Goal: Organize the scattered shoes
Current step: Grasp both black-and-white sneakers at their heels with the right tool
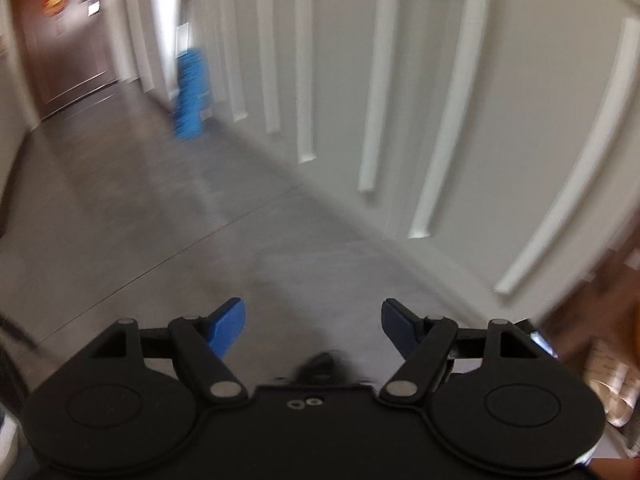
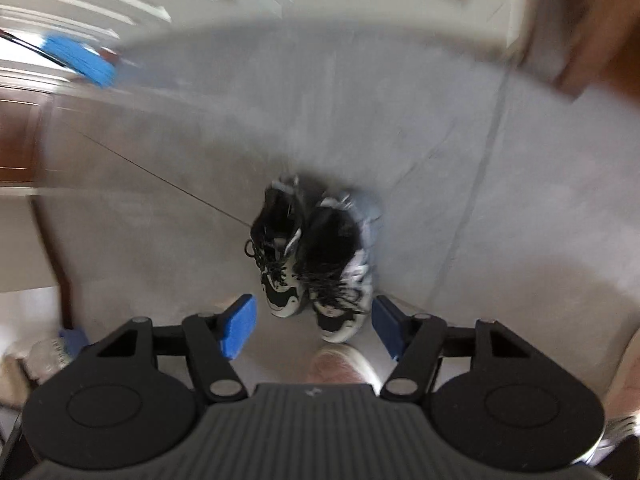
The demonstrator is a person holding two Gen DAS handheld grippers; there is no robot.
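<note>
Shoes come later for your left tongs (image 1: 313,330): their blue pads stand wide apart over bare grey floor (image 1: 160,216), holding nothing, and only a dark, blurred scrap shows at the bottom edge of that view, too smeared to name. Panelled white doors (image 1: 500,100) run along the right, and a blue object (image 1: 191,92) stands far down the hall. Both views are blurred, so slow the hand before you commit to anything.

Your right tongs (image 2: 314,326) hang above the pair of black-and-white sneakers (image 2: 316,256), which sit side by side, touching, on the floor, toes toward you. The pads are spread and grip nothing; the sneakers lie below the gap, not between the pads.

To do this well, I would pick one sneaker, not both. Line the gap up across its heel collar or side wall, come straight down, and keep the loose laces clear of the pads. A pale shoe toe (image 2: 344,364) at the near edge looks like your own foot, so keep it back.
</note>
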